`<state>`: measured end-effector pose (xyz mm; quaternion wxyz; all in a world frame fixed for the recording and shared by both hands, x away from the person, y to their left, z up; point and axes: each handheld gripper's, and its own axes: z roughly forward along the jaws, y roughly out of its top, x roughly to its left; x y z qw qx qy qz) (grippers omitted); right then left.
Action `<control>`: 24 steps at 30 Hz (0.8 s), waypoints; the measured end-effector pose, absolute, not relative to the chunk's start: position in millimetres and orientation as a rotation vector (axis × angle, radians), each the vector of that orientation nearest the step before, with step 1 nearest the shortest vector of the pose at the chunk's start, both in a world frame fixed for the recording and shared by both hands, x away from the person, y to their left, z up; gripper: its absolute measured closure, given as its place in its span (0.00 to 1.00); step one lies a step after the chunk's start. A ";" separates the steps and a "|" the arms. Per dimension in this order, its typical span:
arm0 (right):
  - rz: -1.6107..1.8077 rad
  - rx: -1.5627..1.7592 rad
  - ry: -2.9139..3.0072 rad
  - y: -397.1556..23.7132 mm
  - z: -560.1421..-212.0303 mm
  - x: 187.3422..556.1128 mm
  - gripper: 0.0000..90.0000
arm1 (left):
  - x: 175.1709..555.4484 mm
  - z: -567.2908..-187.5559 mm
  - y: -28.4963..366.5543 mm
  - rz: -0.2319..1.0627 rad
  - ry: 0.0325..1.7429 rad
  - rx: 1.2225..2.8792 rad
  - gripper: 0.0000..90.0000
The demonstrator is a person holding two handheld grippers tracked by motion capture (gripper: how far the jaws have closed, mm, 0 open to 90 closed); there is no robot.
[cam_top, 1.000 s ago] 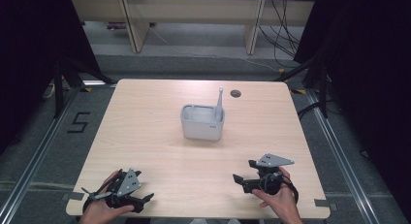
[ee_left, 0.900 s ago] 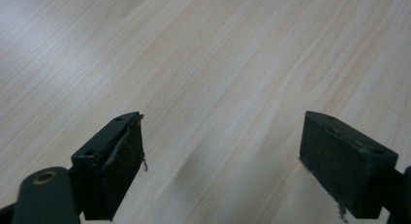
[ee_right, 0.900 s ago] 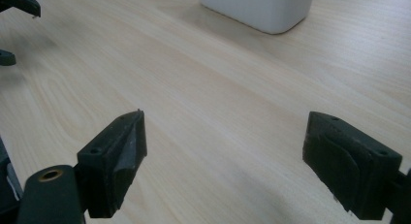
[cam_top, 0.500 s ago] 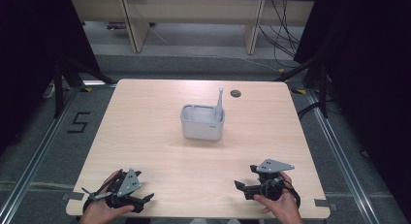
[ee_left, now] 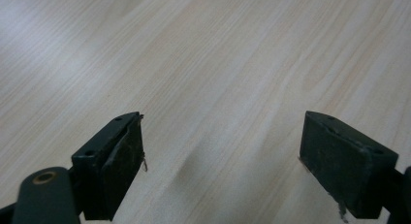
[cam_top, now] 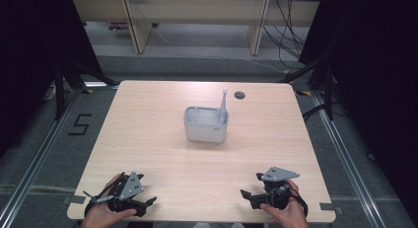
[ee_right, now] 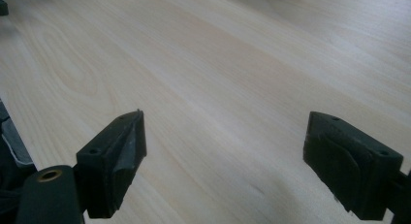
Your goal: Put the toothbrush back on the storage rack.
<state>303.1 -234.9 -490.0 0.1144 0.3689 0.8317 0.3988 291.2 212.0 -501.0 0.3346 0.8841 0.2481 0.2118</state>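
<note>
Both my grippers, left (cam_top: 148, 202) and right (cam_top: 248, 194), jaws apart, well short of the tub (cam_top: 205, 124); a fast reach could tip its upright brush (cam_top: 223, 105).

A small light-grey container (cam_top: 206, 125) stood upright near the middle of the tabletop (cam_top: 148, 139), a little toward the far edge. It was box-shaped with rounded corners, open at the top, its thin rim paler than the walls; a small dark mark showed low on the wall facing the person. A slim grey brush-like tool (cam_top: 223, 104) stood in its right rear corner, leaning slightly, with its narrow tip rising well above the rim. What else lay inside could not be made out. The container rested flat on the pale wood, well apart from the round dark hole (cam_top: 239, 95) near the far edge.
</note>
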 end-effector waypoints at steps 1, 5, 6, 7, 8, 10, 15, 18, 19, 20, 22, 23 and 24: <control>1.171 1.081 2.435 -234.9 -490.6 302.9 0.18 | 291.1 -501.1 211.9 0.552 0.648 2.307 0.17; 1.153 1.080 2.442 -235.5 -491.4 300.1 0.18 | 291.0 -500.9 212.0 0.553 0.647 2.306 0.17; 1.146 1.094 2.434 -235.4 -491.3 298.6 0.18 | 291.1 -500.9 212.0 0.553 0.647 2.307 0.17; 1.146 1.080 2.437 -235.7 -491.6 298.7 0.18 | 291.0 -500.9 212.0 0.553 0.646 2.308 0.17; 1.140 1.062 2.434 -236.4 -491.6 298.6 0.18 | 291.0 -500.9 212.0 0.552 0.645 2.308 0.17; 1.131 1.096 2.445 -236.6 -492.0 296.9 0.18 | 291.1 -500.9 212.0 0.552 0.646 2.308 0.17; 1.118 1.118 2.445 -234.9 -492.5 293.2 0.18 | 291.1 -501.0 211.9 0.552 0.646 2.308 0.17; 1.123 1.057 2.464 -235.4 -494.1 295.0 0.18 | 291.0 -501.0 212.0 0.552 0.645 2.309 0.17; 1.118 1.074 2.457 -234.9 -494.0 293.6 0.18 | 291.0 -501.0 212.0 0.552 0.646 2.308 0.17; 1.114 1.069 2.459 -235.0 -494.1 293.5 0.18 | 291.0 -500.9 212.0 0.552 0.647 2.307 0.17; 1.119 1.059 2.457 -235.2 -494.5 293.6 0.18 | 291.0 -500.9 212.0 0.553 0.646 2.308 0.17; 1.110 1.053 2.444 -235.6 -494.3 293.3 0.18 | 290.9 -500.9 212.0 0.552 0.646 2.308 0.17; 1.108 1.059 2.447 -235.7 -494.3 292.9 0.18 | 291.0 -500.9 212.0 0.553 0.646 2.308 0.17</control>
